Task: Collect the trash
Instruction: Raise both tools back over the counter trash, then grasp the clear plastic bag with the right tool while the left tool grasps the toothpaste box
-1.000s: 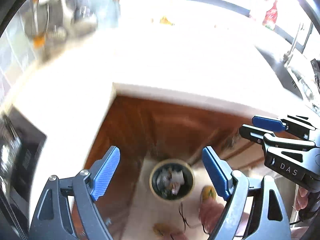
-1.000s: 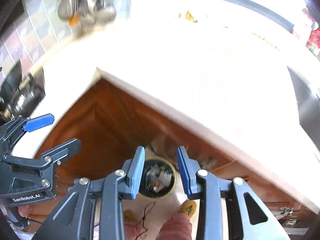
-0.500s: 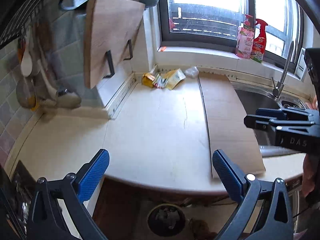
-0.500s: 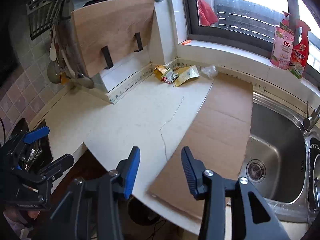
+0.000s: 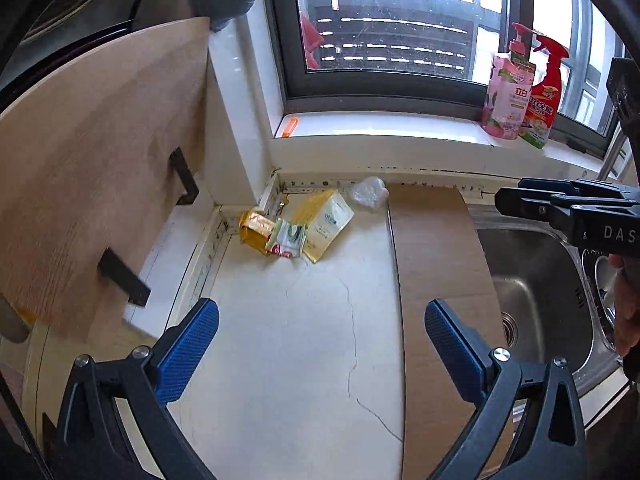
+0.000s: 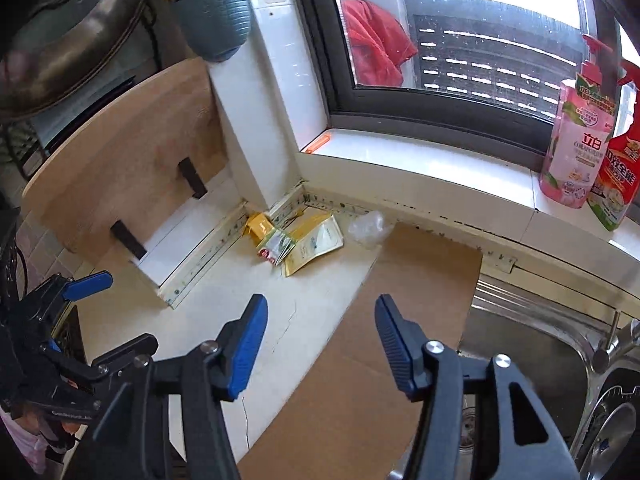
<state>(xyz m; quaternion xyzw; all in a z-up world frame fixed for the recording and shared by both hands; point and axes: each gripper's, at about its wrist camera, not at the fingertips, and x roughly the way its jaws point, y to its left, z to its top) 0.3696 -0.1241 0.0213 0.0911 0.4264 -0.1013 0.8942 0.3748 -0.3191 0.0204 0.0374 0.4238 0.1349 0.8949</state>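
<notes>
Trash lies in the far corner of the white counter (image 5: pixel 288 344): a crumpled gold wrapper (image 5: pixel 254 232), a small red and green packet (image 5: pixel 288 237), a yellow pouch (image 5: pixel 325 224) and a clear plastic wad (image 5: pixel 368 193). The same pile shows in the right wrist view: gold wrapper (image 6: pixel 259 226), packet (image 6: pixel 276 247), pouch (image 6: pixel 316 243), plastic wad (image 6: pixel 367 228). My left gripper (image 5: pixel 320 340) is open and empty, above the counter short of the pile. My right gripper (image 6: pixel 320 340) is open and empty, to the right of the left one, over the cardboard's edge.
A cardboard sheet (image 5: pixel 436 280) lies on the counter beside the steel sink (image 5: pixel 536 292). A wooden board (image 5: pixel 100 168) leans on brackets at the left. Two soap bottles (image 5: pixel 520 88) stand on the windowsill. A grey hanging pot (image 6: pixel 216 20) sits above the corner.
Both grippers have swung up from the bin on the floor to face the counter and moved closer to the trash pile. The right gripper's jaws have opened wider.
</notes>
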